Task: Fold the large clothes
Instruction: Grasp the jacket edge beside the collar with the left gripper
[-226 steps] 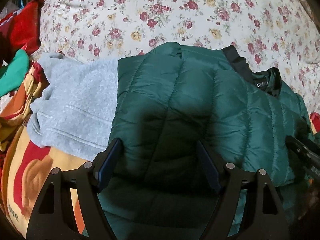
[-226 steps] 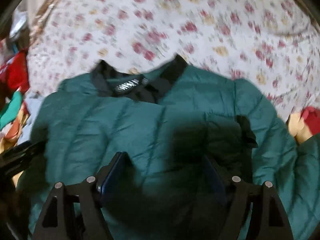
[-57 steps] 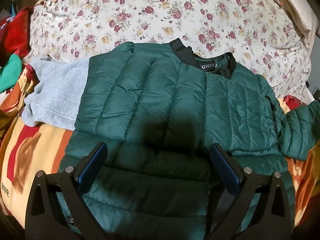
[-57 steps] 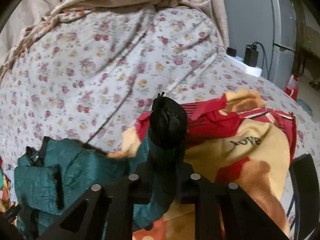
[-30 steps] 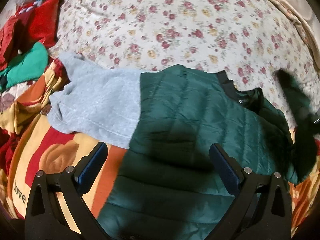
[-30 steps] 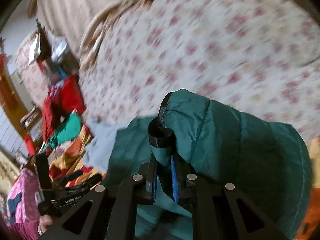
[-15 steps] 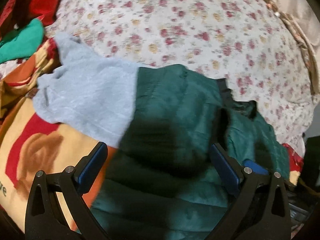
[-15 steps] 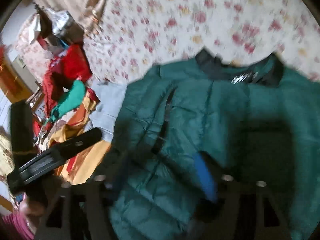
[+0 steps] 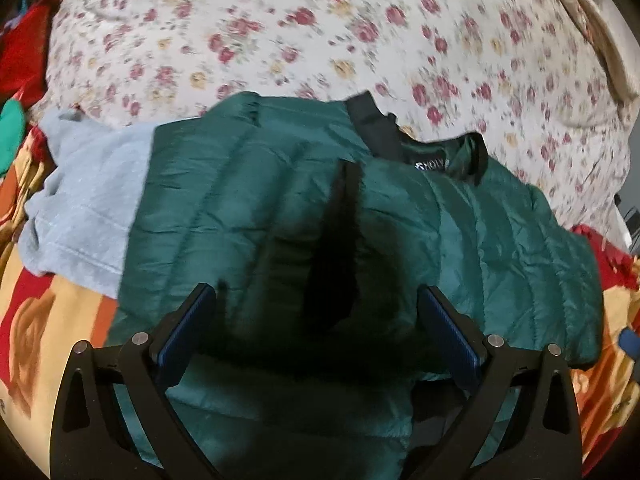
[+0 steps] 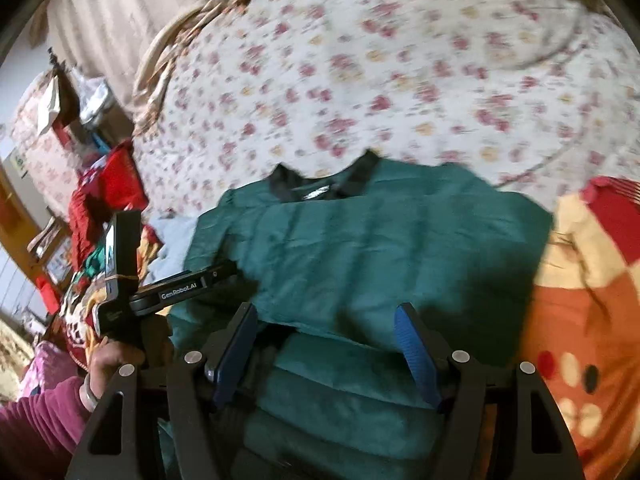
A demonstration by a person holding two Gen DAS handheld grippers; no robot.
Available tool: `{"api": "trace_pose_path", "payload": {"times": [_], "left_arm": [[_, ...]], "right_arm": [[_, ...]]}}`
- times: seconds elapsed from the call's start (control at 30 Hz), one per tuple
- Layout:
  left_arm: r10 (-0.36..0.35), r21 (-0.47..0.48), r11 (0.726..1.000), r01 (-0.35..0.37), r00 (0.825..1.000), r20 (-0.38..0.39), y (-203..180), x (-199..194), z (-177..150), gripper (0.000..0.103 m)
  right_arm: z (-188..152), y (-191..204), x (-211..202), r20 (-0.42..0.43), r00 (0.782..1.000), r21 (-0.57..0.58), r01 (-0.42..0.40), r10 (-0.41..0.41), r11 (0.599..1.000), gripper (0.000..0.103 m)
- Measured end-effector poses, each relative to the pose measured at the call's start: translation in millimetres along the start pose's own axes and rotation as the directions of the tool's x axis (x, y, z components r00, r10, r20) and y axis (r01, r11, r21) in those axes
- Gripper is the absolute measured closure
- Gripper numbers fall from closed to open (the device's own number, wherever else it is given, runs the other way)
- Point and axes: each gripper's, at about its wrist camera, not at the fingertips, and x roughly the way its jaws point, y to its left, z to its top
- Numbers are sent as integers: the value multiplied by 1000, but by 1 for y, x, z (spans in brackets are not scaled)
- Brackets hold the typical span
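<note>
While the grey garment (image 9: 86,204) lies toward the bed's left edge, the green jacket (image 9: 360,216) overlaps its right side and sits mid-bed on the patterned blanket (image 9: 44,332), its black collar (image 9: 416,140) toward the floral cover (image 9: 320,32). Above it, the left gripper (image 9: 316,332) holds its jaws apart and empty, and the right gripper (image 10: 326,344) likewise gapes, gripping nothing.

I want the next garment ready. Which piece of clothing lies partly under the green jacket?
The light grey sweatshirt: its right part disappears under the green jacket, unlike the red and bright green clothes lying apart at the left edge.
</note>
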Motion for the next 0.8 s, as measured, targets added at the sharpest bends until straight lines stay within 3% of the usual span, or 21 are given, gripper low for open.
{"api": "trace_pose_path", "payload": {"times": [0.03, 0.07, 0.1, 0.13, 0.17, 0.2, 0.37, 0.53, 0.7, 0.8], "left_arm": [[-7, 9, 1000, 7, 1000, 2, -3, 1, 0, 6], [-11, 19, 1000, 11, 1000, 2, -6, 3, 0, 17], [-12, 36, 999, 12, 1000, -7, -10, 4, 0, 39], [-15, 53, 998, 16, 1000, -26, -13, 7, 2, 52], [-22, 62, 998, 24, 999, -41, -15, 9, 2, 76], [-17, 69, 997, 20, 999, -47, -17, 8, 4, 88], [-13, 28, 1000, 11, 998, 63, 0, -29, 25, 94], [62, -9, 998, -62, 986, 157, 40, -58, 40, 95], [103, -77, 992, -97, 992, 75, 85, -38, 27, 95], [115, -82, 990, -112, 993, 37, 94, -24, 15, 95]], "right_arm": [[-2, -6, -5, 6, 1000, 10, 8, -8, 1000, 34], [-4, -13, -7, 9, 1000, 20, 17, -17, 1000, 34], [-7, -24, -10, 11, 999, 39, 35, -35, 999, 34], [-9, -30, -8, 12, 999, 57, 47, -48, 997, 34], [-12, -37, -9, 13, 998, 73, 52, -53, 996, 34], [-14, -46, -10, 13, 998, 104, 62, -63, 993, 34], [-15, -65, -11, 31, 993, 169, 106, -113, 980, 34], [-3, -64, 2, 37, 991, 173, 117, -125, 978, 34], [17, -44, 43, 13, 996, 114, 90, -92, 989, 34], [31, -27, 79, -10, 995, 32, 99, -99, 995, 34]]}}
